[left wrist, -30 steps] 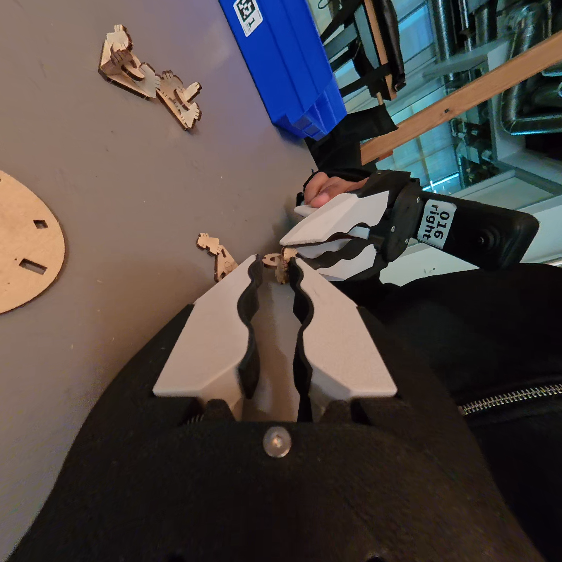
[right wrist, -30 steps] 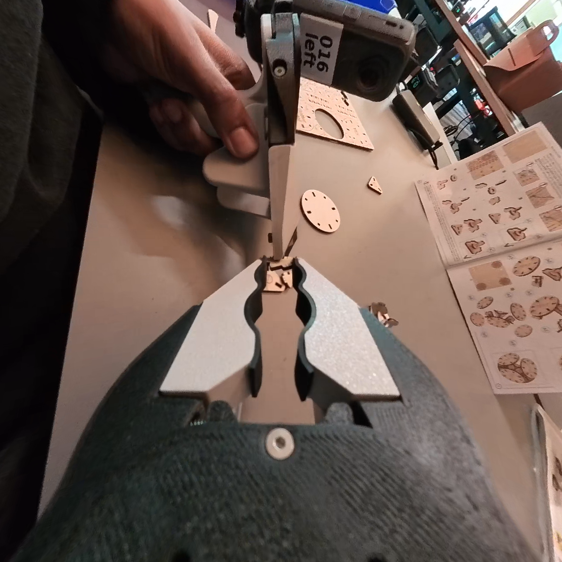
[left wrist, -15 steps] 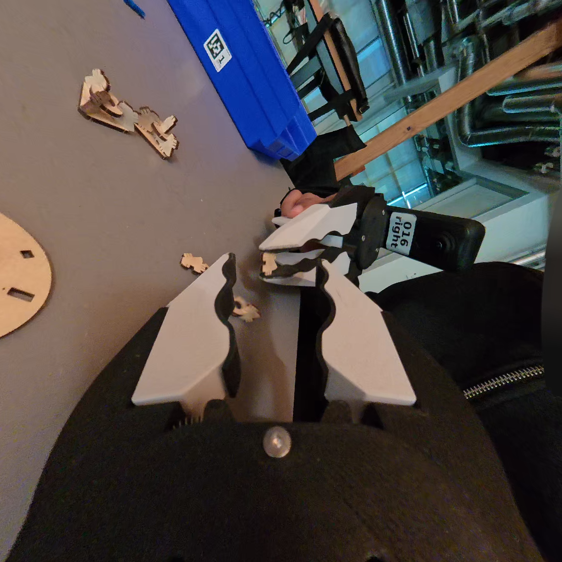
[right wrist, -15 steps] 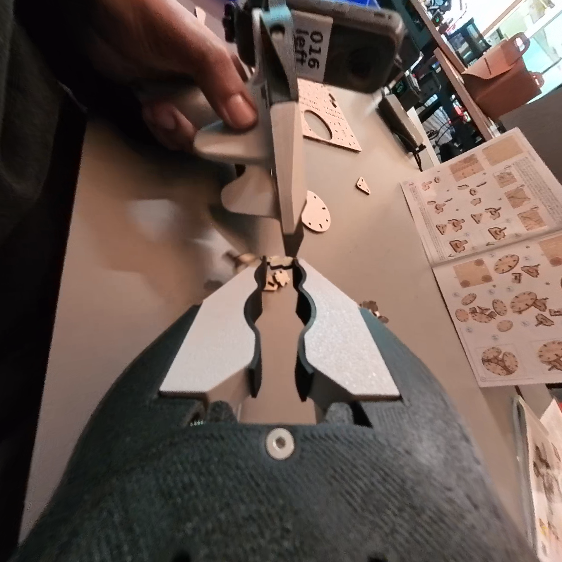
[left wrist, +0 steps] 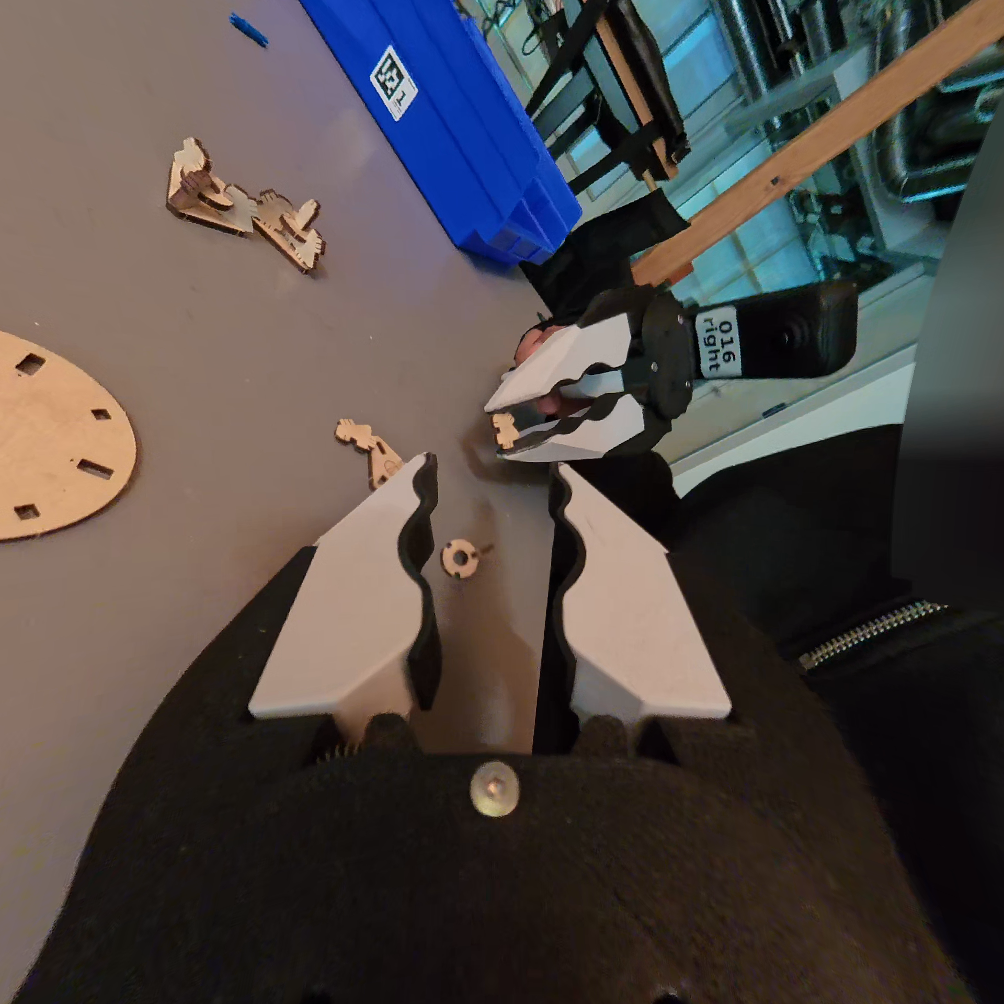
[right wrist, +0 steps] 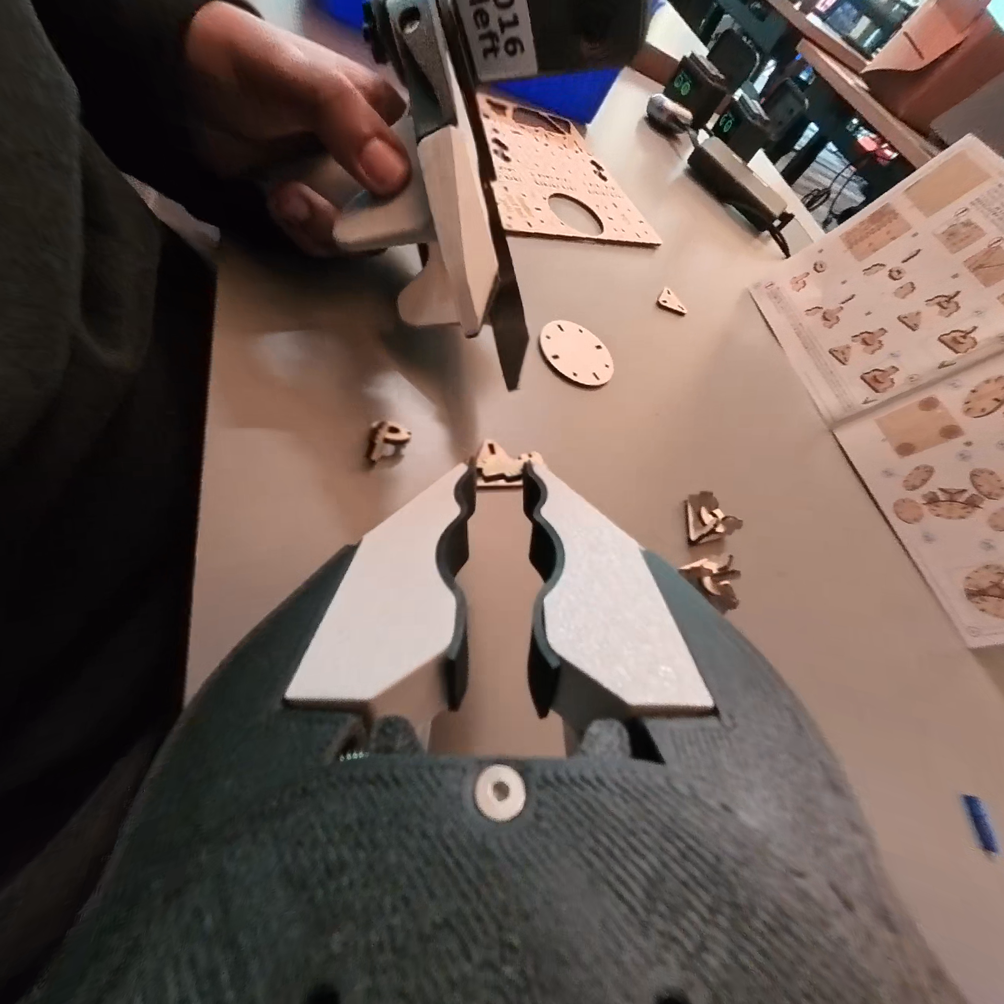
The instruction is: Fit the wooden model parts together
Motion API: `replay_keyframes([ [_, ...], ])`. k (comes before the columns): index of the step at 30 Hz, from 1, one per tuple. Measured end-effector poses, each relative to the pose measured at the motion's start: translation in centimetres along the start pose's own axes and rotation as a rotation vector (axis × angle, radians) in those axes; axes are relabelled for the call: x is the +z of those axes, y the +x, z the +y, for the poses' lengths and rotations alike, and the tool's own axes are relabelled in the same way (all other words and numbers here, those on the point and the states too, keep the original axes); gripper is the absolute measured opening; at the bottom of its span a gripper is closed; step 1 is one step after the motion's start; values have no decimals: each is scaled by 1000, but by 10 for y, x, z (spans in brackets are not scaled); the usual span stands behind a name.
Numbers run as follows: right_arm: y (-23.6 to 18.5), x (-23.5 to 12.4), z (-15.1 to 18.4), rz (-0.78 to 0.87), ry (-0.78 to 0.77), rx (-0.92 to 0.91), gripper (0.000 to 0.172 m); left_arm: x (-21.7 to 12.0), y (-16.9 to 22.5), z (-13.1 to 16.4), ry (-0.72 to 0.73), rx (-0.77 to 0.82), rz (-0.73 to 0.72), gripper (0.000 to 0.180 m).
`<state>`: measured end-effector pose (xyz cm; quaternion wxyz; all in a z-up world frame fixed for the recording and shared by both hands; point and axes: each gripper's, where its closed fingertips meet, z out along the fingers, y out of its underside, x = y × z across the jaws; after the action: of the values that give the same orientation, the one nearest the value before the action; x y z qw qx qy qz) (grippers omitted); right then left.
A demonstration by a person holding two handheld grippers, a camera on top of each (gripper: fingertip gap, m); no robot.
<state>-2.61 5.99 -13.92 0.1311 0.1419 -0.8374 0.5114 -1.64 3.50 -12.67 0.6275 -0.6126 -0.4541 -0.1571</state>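
Note:
My left gripper (left wrist: 494, 467) is open and holds nothing; it hangs just above the grey table (left wrist: 217, 337). A small wooden ring (left wrist: 460, 558) lies on the table between its fingers, touched by neither. A flat wooden piece (left wrist: 369, 451) lies by its left fingertip. My right gripper (right wrist: 497, 472) is shut on a small wooden puzzle assembly (right wrist: 497, 466), pads pressed on both sides. It also shows in the left wrist view (left wrist: 502, 434), just beyond the left fingertips, with the wooden piece (left wrist: 504, 432) at its tip. The left gripper (right wrist: 491, 347) shows open in the right wrist view, held by a hand.
A blue bin (left wrist: 462, 136) stands at the table's far side. A wooden disc (right wrist: 576, 353), a punched wooden sheet (right wrist: 565, 190), small wooden assemblies (right wrist: 706, 516) and an instruction sheet (right wrist: 896, 380) lie on the table. A loose wooden piece (right wrist: 386, 440) lies left of the right fingertips. The tips of both grippers are at nearly the same place. My left gripper's tips are some 4 cm from the flat wooden piece (left wrist: 369, 451). My right wrist view (right wrist: 514, 462) looks at it from another angle.
My left gripper was pinched at the right gripper's tip, then opened and drew back from it. The wooden ring now lies on the table. The right gripper stayed shut on its piece.

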Motion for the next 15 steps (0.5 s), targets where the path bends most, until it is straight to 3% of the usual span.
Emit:
replay_keyframes([
  [8,-12,8,7,-45,-42,-5,15,0,-1,31,-167,174,-148,30],
  [15,-11,8,7,-44,-45,5,15,5,-9,41,-282,480,-349,21],
])
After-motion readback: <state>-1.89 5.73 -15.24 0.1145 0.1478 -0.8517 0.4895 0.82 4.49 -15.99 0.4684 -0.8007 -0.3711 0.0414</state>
